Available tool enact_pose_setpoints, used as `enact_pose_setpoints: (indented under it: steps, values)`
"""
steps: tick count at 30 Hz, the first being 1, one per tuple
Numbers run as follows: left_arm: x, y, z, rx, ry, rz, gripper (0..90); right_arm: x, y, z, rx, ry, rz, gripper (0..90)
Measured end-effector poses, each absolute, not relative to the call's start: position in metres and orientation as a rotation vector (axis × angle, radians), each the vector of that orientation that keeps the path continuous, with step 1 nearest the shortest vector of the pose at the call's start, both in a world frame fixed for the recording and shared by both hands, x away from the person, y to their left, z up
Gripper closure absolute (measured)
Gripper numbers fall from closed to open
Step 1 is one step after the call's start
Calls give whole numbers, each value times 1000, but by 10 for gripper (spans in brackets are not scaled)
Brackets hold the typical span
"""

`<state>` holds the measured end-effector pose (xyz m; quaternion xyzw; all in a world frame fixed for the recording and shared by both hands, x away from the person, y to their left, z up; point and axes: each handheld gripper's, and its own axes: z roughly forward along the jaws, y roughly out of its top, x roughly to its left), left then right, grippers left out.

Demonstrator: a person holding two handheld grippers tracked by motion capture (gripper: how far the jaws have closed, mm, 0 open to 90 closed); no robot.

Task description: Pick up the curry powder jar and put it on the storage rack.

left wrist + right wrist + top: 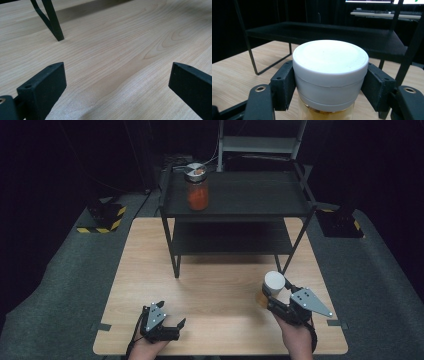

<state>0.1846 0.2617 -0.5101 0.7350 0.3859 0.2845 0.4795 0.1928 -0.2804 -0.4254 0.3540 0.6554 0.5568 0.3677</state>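
Observation:
My right gripper (272,296) is shut on a glass jar with a white lid (273,281), held a little above the wooden table (215,285) near its right side. In the right gripper view the black jaws press on both sides of the white lid (329,65), and yellowish contents show below it. A second jar (197,187) with orange contents and a metal lid stands on the top of the black shelf rack (250,195). My left gripper (172,322) rests low at the table's front left, open; its jaws stand wide apart over bare wood (117,75).
The black rack has a lower shelf (230,240) and thin legs (53,22) standing on the far half of the table. Grey carpet (65,270) surrounds the table. Yellow-black striped bases (102,217) sit on the floor at the back.

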Motion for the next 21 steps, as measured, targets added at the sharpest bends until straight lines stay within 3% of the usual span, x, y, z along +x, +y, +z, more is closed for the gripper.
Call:
enact_pose_setpoints:
  steps: [21]
  values:
    - [184,263,-510,1791,941,693,16,184,-272,-375,822,1657,1526,332]
